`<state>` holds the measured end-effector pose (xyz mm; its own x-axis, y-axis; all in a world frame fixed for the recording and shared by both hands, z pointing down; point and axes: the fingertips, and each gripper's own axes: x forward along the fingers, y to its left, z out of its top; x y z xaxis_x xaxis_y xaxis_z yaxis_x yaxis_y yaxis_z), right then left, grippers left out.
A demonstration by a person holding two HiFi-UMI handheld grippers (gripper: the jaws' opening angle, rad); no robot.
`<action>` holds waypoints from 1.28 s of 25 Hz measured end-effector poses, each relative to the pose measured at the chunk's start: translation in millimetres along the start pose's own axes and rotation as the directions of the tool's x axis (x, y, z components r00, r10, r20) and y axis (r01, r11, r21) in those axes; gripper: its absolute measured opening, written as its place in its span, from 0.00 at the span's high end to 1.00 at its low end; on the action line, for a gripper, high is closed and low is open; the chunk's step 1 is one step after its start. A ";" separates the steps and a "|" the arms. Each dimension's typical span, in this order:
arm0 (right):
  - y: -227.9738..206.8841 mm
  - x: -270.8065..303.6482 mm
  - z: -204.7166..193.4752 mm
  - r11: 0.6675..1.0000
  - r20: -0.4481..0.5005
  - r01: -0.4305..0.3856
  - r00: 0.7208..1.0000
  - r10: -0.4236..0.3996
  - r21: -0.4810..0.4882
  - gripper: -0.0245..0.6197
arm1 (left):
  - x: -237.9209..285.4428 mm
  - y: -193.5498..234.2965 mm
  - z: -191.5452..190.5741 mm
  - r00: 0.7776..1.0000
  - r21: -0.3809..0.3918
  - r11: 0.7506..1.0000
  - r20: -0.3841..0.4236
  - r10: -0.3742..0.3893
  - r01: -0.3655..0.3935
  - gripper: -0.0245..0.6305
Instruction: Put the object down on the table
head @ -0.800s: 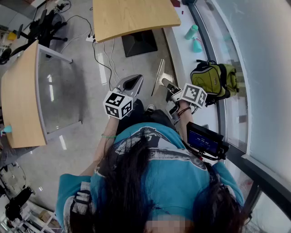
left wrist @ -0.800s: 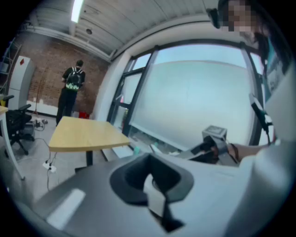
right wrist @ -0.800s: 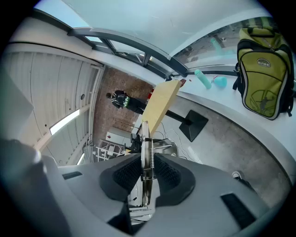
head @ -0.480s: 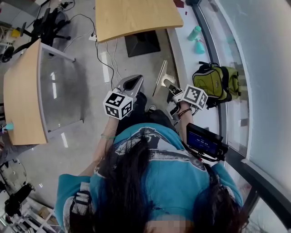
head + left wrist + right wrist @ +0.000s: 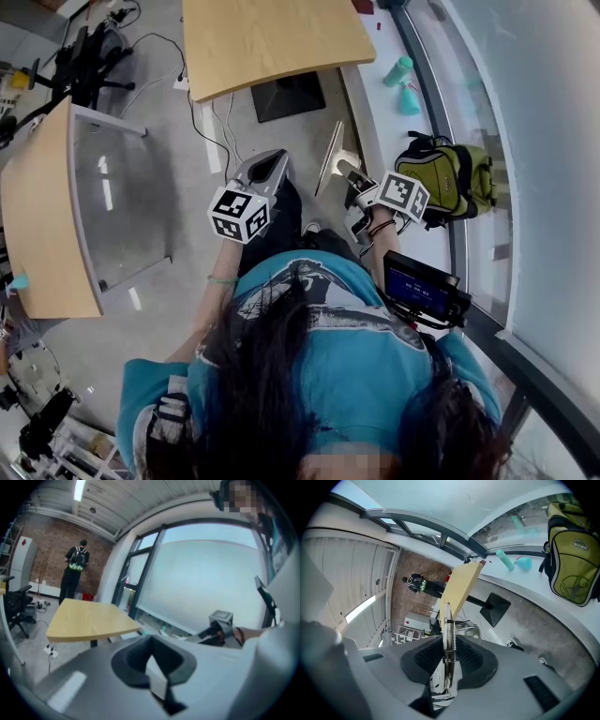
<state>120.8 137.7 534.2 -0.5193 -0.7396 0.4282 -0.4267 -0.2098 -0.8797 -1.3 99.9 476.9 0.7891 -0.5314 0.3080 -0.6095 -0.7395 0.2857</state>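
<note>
Silver and thin, the flat metal clip with a coiled spring [image 5: 446, 620] is being pinched between the ribbed black pads of the right gripper [image 5: 449, 660], hanging in the air short of the pale wooden tabletop [image 5: 272, 37]. The left gripper [image 5: 152, 660] is sitting pressed together, empty.

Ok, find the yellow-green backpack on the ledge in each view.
Head view: backpack right of centre, beside the right gripper's marker cube.
Left gripper view: not in it.
Right gripper view: far right, upper part.
Shared landmark: wooden tabletop, seen in all three.
</note>
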 end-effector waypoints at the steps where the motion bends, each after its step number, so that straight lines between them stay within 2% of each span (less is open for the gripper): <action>1: 2.0 10.4 9.9 1.000 0.004 0.005 1.000 -0.005 0.000 0.82 | 8.9 12.0 5.9 1.000 0.000 1.000 0.003 -0.002 0.002 0.96; 7: 14.3 38.3 38.4 1.000 0.032 0.015 0.999 -0.015 0.004 0.82 | 30.7 46.8 32.2 1.000 0.043 0.999 0.006 -0.027 0.027 0.96; 13: 63.5 118.8 93.7 1.000 0.057 0.009 0.998 -0.008 -0.013 0.82 | 53.5 144.8 91.5 0.998 0.035 0.999 0.055 -0.007 0.006 0.96; 20: 92.9 211.1 135.5 1.000 0.076 0.021 0.997 -0.021 0.005 0.82 | 89.7 249.0 125.8 0.998 0.010 1.000 0.052 -0.024 0.023 0.96; 27: 87.2 217.4 142.1 0.998 0.081 0.063 0.995 -0.065 0.025 0.82 | 103.1 259.0 125.1 0.998 -0.022 0.998 0.040 -0.050 0.051 0.96; 32: 90.5 219.1 141.1 0.998 0.063 0.064 0.996 -0.065 0.006 0.82 | 98.7 253.1 120.5 0.998 -0.031 0.998 0.046 -0.053 0.054 0.96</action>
<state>72.9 -133.6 519.2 -0.4433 -0.7630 0.4704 -0.4546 -0.2609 -0.8516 -68.5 -189.5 470.3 0.8230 -0.5097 0.2508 -0.5677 -0.7540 0.3303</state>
